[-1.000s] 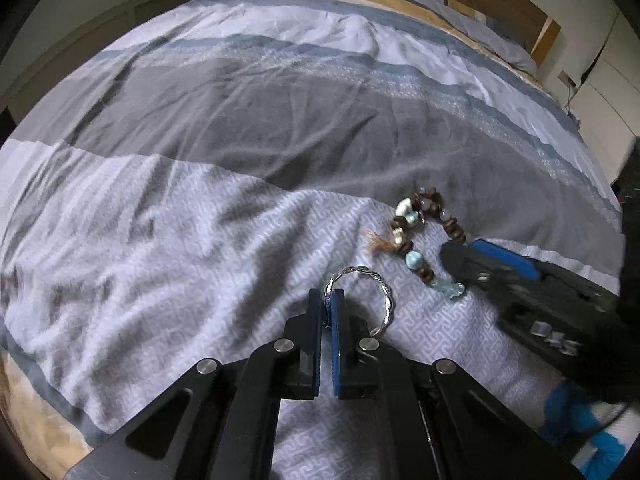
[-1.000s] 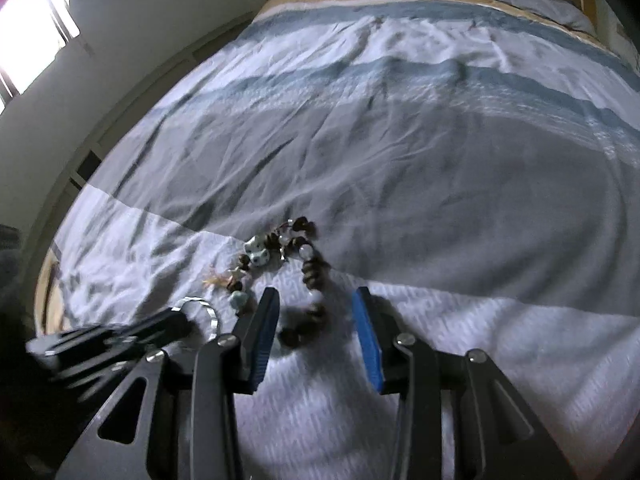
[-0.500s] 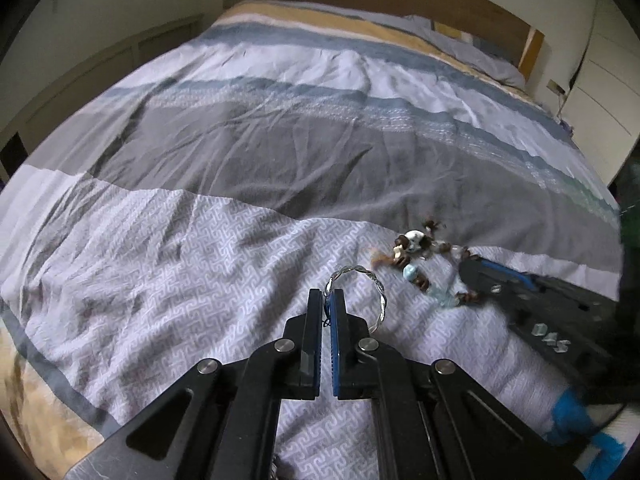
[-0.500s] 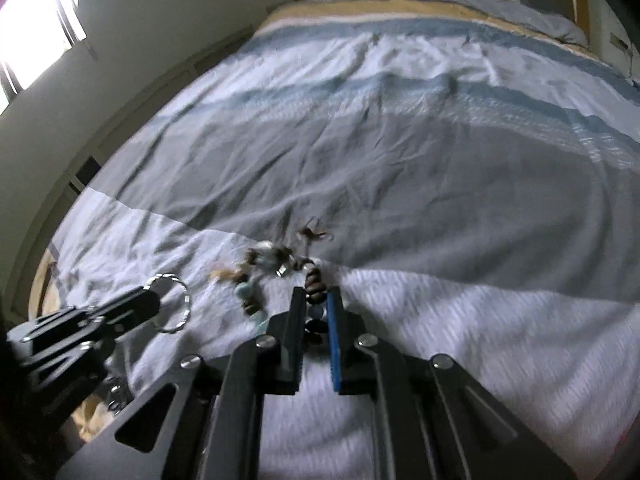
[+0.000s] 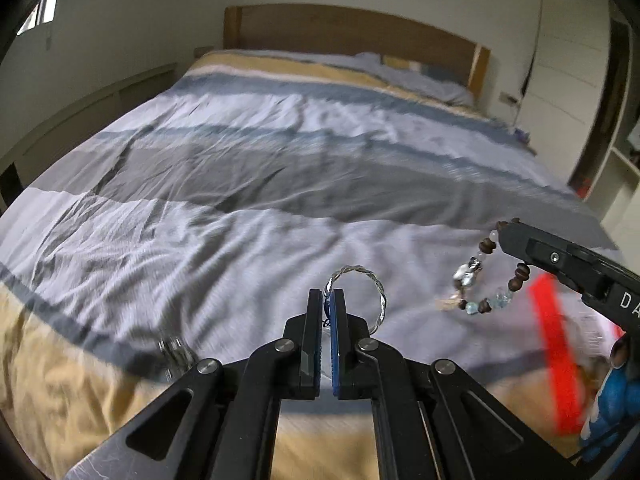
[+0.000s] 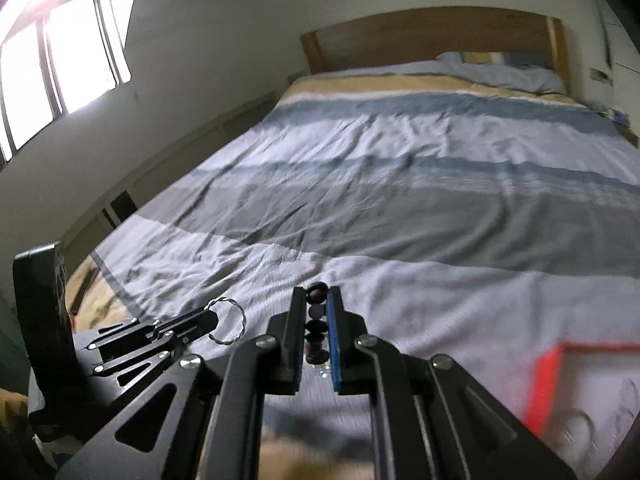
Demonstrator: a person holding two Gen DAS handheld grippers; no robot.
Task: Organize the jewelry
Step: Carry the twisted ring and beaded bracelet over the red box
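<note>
My left gripper [image 5: 328,294] is shut on a twisted silver bangle [image 5: 382,300], which stands up from its tips above the striped bedcover [image 5: 240,240]. My right gripper [image 6: 318,292] is shut on a bracelet of brown wooden and pale blue beads [image 6: 316,294]. In the left wrist view that beaded bracelet [image 5: 470,272] hangs as a loop in the air from the right gripper [image 5: 506,234]. The right wrist view shows the left gripper [image 6: 212,320] low on the left with the silver bangle [image 6: 243,318] at its tip.
A red-edged tray or box [image 5: 554,356] lies blurred at the near right of the bed, also in the right wrist view [image 6: 544,380]. A small shiny metal item [image 5: 176,354] rests near the bed's front edge. A wooden headboard [image 6: 420,32] stands far back.
The right gripper shut on the beaded bracelet and lifted it off the bed. Both grippers rose and drew back, the left still carrying the bangle. The red-edged tray came into view.
</note>
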